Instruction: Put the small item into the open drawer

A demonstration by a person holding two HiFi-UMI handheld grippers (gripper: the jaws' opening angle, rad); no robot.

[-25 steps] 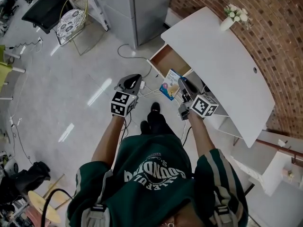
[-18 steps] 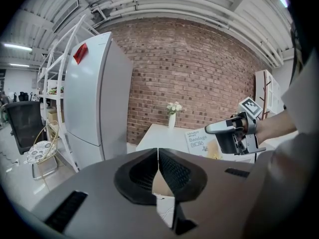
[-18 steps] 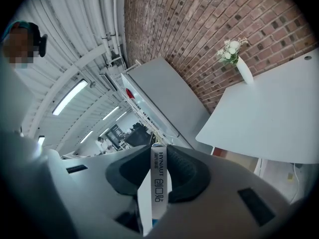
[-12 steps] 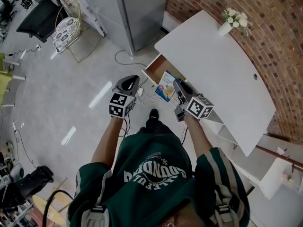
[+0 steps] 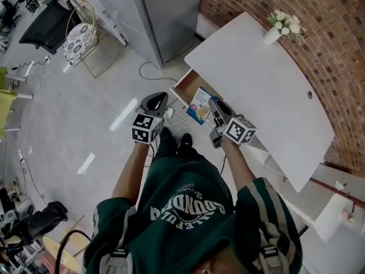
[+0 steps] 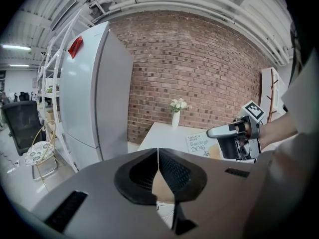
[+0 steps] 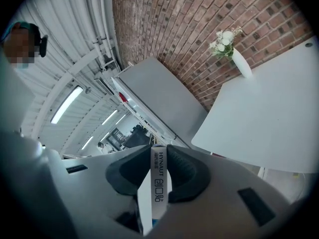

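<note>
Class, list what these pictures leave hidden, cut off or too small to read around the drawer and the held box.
- Inside of the drawer: head view, partly covered by the table top and the bandage box.
- Box front: right gripper view shows only its narrow edge, clamped in the right gripper.
- Box print: head view, too small.
- Drawer: left gripper view, behind the shut left gripper.

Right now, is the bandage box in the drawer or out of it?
Out. The bandage box is clamped in the right gripper, held in the air near the open drawer, not inside it.
</note>
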